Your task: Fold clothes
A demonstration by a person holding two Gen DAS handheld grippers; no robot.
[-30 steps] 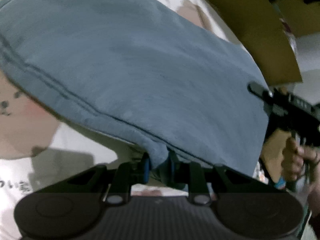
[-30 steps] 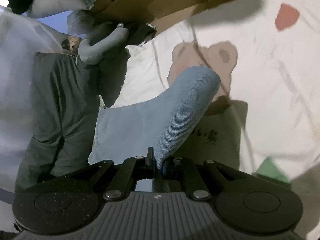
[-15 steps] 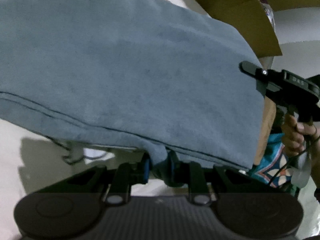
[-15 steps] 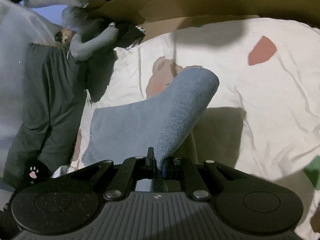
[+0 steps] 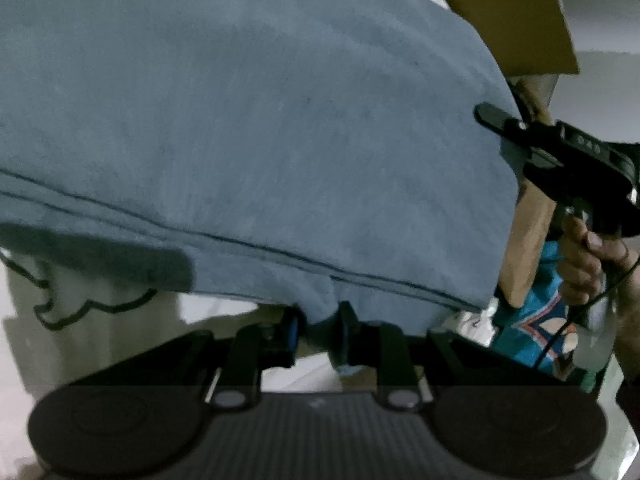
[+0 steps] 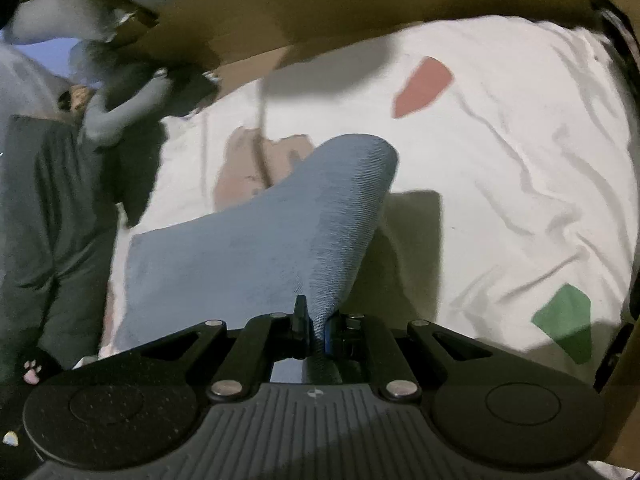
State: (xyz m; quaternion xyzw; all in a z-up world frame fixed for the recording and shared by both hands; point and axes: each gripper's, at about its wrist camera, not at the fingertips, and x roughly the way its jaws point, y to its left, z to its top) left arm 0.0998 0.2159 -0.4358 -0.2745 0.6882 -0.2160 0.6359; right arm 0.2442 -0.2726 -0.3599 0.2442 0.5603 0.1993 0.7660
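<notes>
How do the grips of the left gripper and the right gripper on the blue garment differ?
The left gripper pinches a thick bunched fold at the hemmed edge of the blue garment; the right gripper pinches a thin fold. The left jaws stand wider apart than the right. Both are shut on it.

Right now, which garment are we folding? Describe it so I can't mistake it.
Start at the cream printed bedsheet below the cardboard. The blue-grey garment is held above it, pinched by both the left tool and the right tool. Unlike the dark green clothing at the sheet's left edge, it is pale blue.
</notes>
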